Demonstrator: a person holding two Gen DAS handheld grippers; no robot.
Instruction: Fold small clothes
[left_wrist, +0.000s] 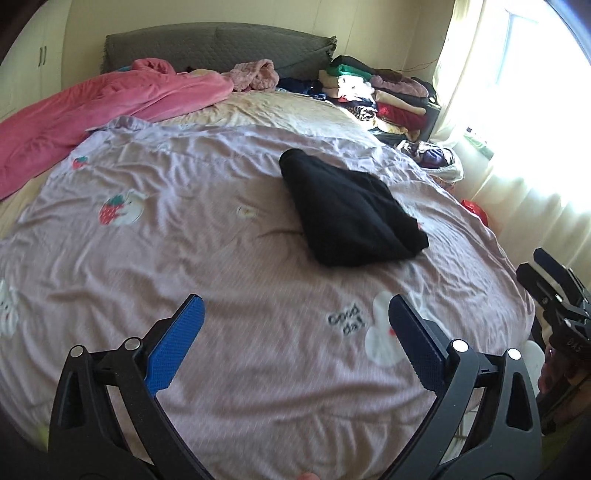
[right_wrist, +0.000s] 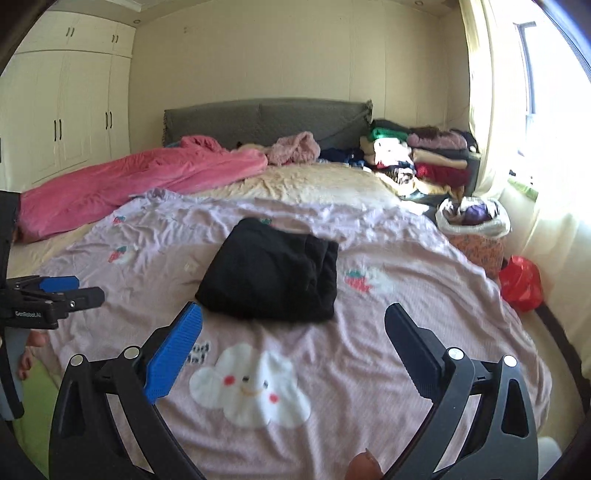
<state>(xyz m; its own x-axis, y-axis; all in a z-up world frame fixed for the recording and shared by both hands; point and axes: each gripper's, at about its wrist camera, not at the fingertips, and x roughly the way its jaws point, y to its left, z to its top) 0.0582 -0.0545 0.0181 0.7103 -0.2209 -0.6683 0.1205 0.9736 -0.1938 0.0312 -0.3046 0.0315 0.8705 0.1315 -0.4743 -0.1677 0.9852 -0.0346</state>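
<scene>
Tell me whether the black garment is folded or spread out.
Folded: the black garment lies as a compact, layered bundle on the lilac sheet, stacked edges visible at one end.

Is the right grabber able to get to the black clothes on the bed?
Probably yes. The right gripper is open and empty, pointing at the folded black garment, with only bare lilac bedsheet between them. The left gripper hovers off to the side, out of the way.

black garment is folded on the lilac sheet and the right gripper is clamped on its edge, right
Not quite. The black garment does lie folded on the lilac sheet, but the right gripper is not clamped on it: in the right wrist view its jaws stand wide open, short of the garment, with nothing between them.
</scene>
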